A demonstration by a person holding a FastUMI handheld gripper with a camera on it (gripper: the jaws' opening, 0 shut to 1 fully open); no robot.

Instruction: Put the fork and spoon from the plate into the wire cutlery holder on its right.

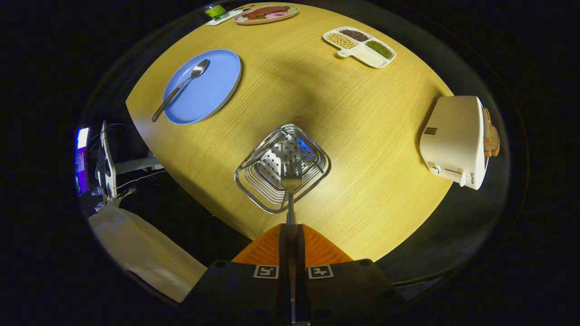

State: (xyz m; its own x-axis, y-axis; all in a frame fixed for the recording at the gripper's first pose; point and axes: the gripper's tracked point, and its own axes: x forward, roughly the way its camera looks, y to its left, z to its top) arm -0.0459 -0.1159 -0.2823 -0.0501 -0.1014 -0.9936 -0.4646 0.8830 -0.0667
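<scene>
The gripper (291, 228) hangs above the wire cutlery holder (282, 167), fingers pressed together (clamping the fork (291, 190) handle).

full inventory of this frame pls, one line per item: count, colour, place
table: 1, light wood, under everything
plate: 1, blue, far left of the holder
spoon: 1, silver, lying on the plate, handle over its rim
wire cutlery holder: 1, chrome, just ahead of the tongs
fork: 1, silver, held between the fingers, tines over the holder
divided tray: 1, white, holds beans and grains, far side right
food dish: 1, oval, far edge
toaster: 1, white, right edge, bread in the slots
small white tray: 1, green item on it, beside the food dish
tongs: 1, shut on the fork handle
</scene>
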